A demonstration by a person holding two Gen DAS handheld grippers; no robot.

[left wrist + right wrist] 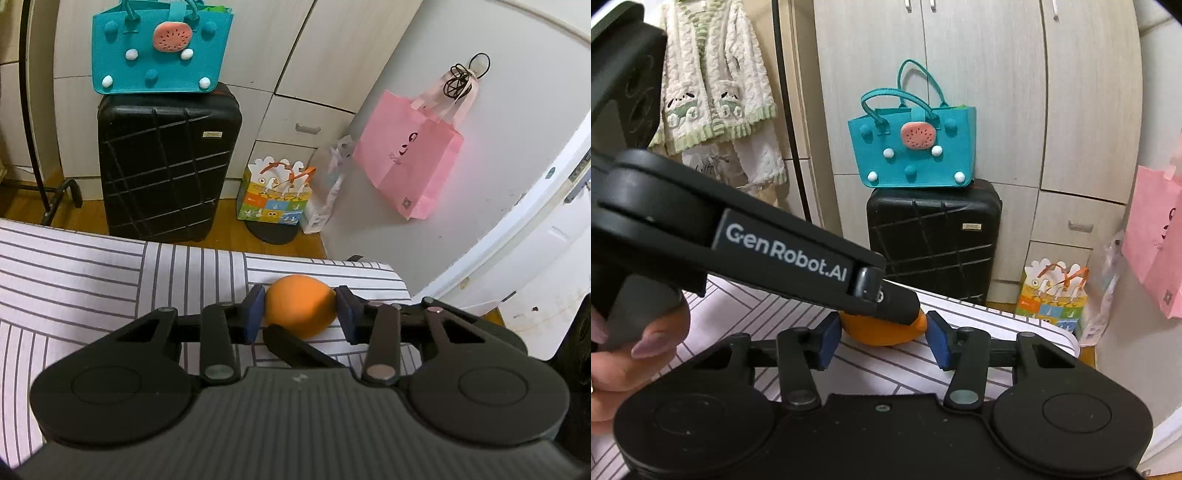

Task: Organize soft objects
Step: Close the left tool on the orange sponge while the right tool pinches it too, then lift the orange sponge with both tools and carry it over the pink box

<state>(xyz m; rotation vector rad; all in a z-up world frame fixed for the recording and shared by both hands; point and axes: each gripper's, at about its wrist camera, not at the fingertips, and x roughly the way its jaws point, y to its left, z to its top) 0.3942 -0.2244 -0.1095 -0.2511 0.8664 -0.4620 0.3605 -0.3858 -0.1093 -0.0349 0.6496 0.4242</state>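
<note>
An orange soft ball (300,310) sits between the blue pads of my left gripper (301,314), which is shut on it just above the striped bed sheet (92,273). In the right wrist view the left gripper's black body (783,254) crosses from the left and covers most of the ball (882,334). My right gripper (884,341) is open, with its pads either side of the ball and apart from it. A teal felt bag (916,147) with a watermelon patch stands on a black suitcase (934,236); both also show in the left wrist view (162,48).
A colourful gift bag (275,195) and a clear plastic bag (332,181) stand on the wooden floor by the cabinets. A pink paper bag (410,155) hangs on the wall. A knitted cardigan (716,81) hangs at the left. The bed corner (391,273) is near.
</note>
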